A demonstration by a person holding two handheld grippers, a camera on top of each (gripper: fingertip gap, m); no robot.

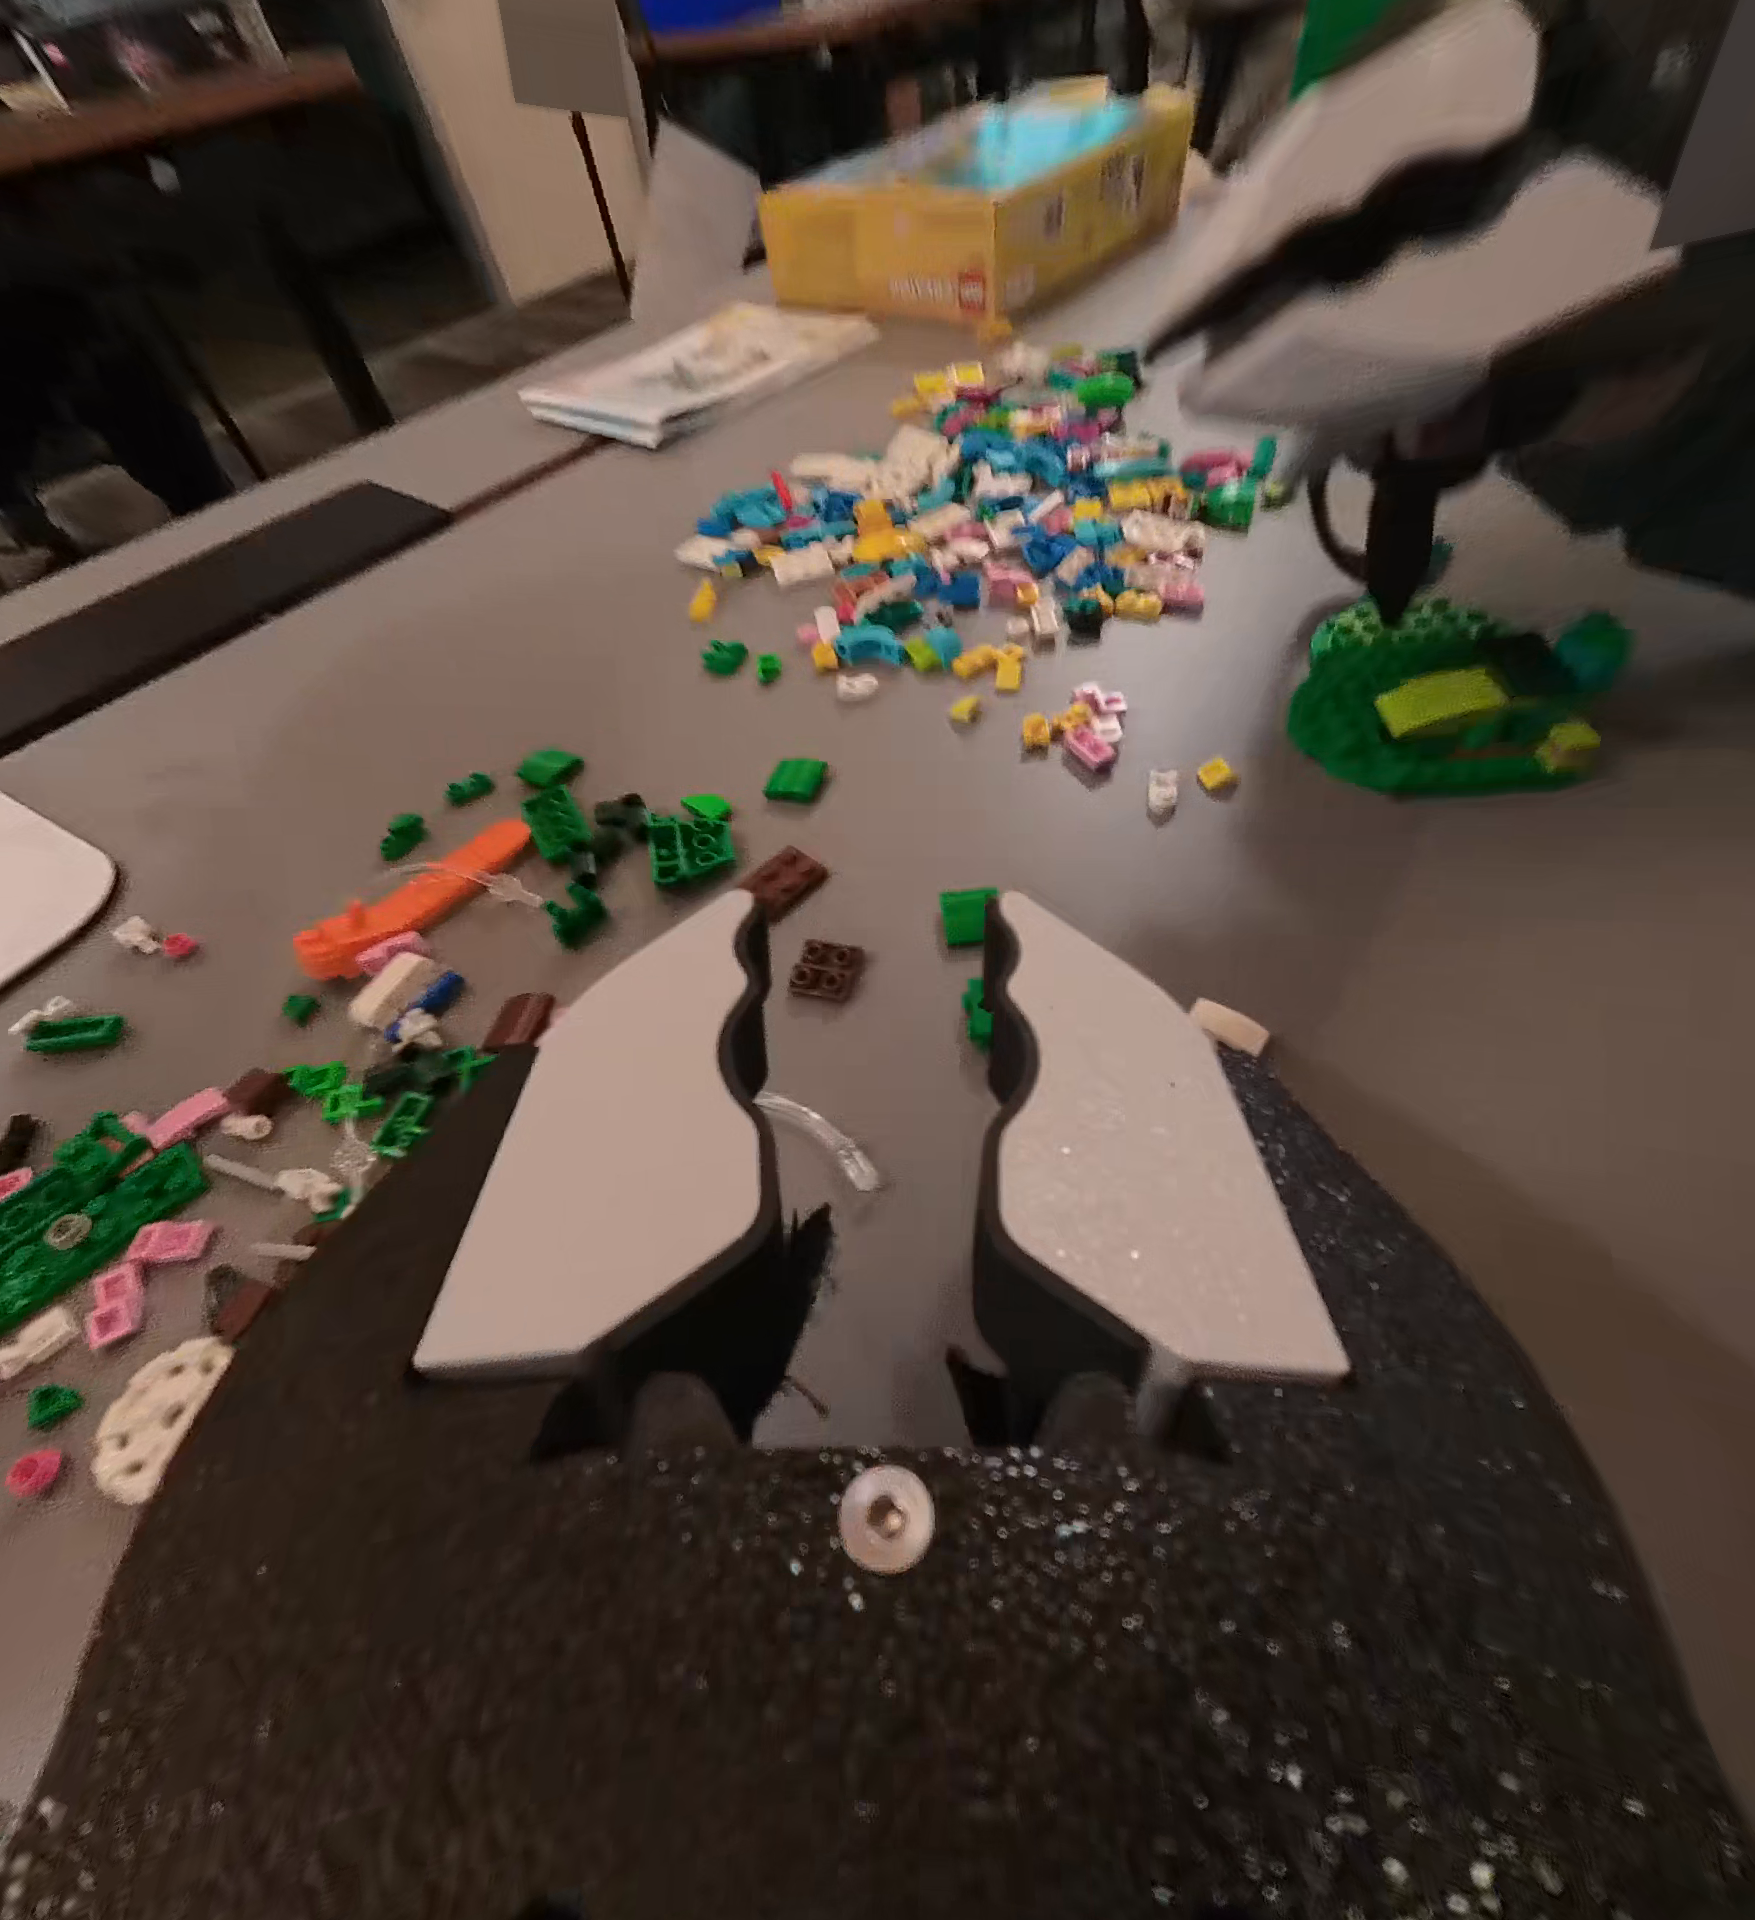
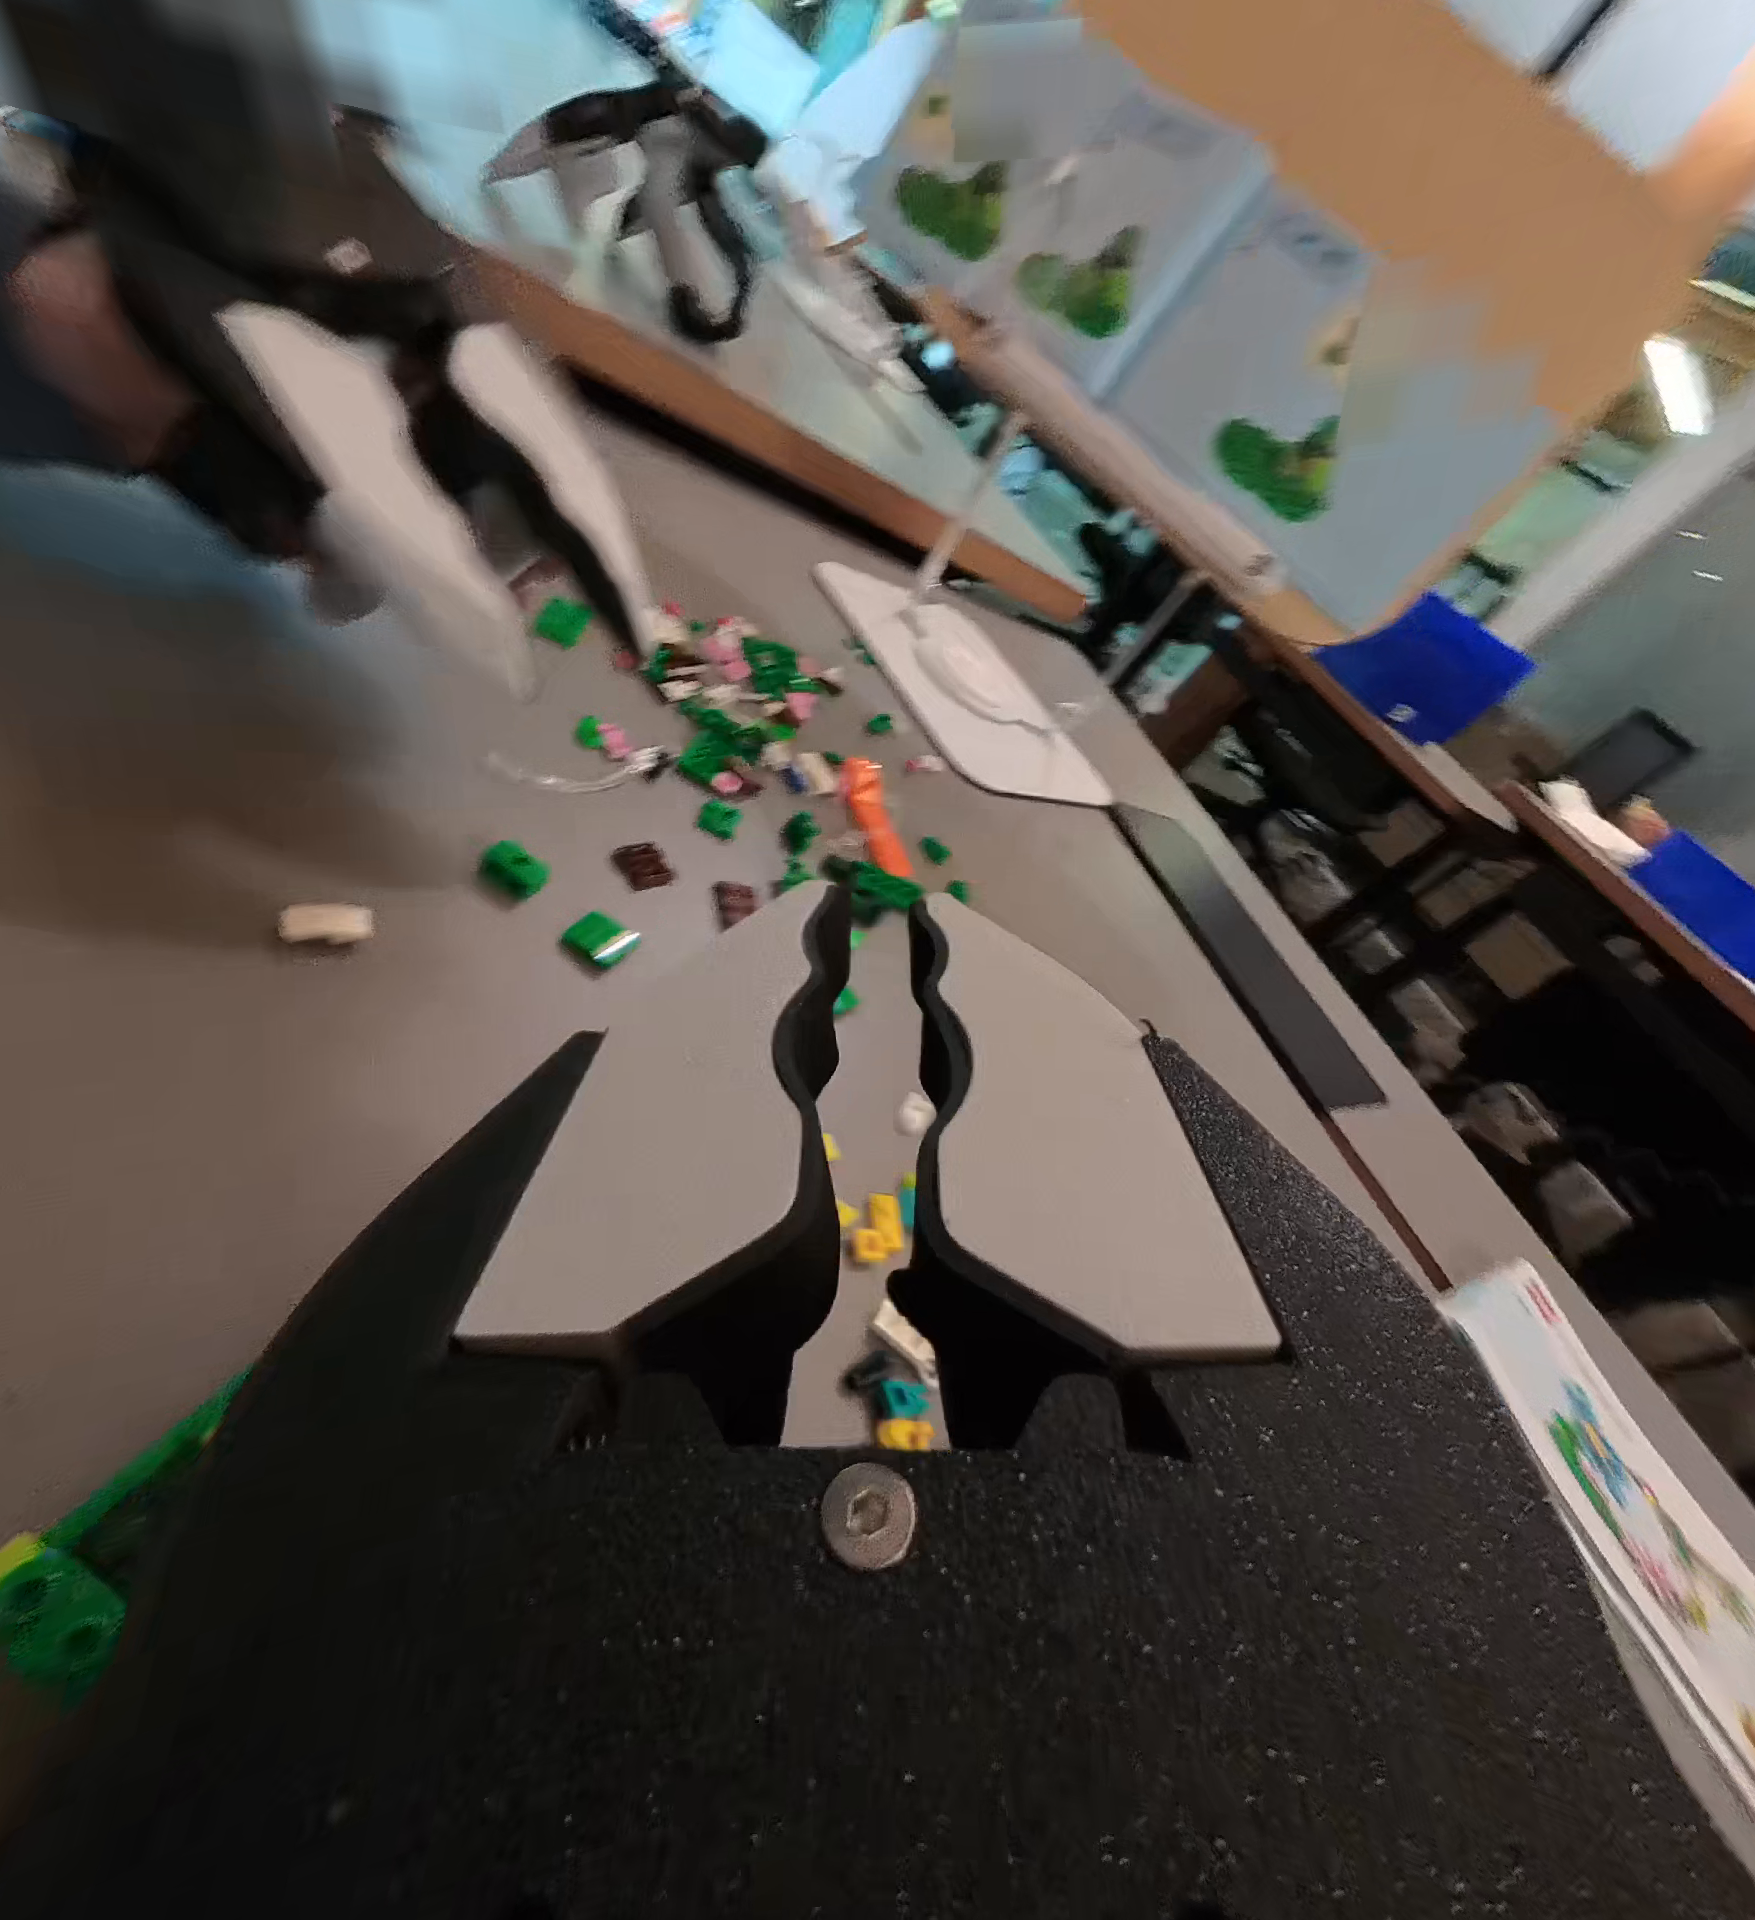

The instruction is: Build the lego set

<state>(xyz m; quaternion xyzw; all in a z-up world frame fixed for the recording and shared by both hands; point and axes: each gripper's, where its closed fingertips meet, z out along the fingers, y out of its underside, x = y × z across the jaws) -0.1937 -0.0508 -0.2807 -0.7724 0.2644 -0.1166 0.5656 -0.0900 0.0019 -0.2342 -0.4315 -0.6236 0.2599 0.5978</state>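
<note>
- Lego build, a green base only partly done, sits on the tabletop under the right gripper; its jaws nearly closed, empty
- left gripper jaws apart, empty, over brown plates
- loose bricks remain unplaced

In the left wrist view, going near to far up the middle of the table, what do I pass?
Left tongs → dark brown plate → loose green pieces → big mixed-colour brick pile → folded instruction booklet → yellow box.
</note>
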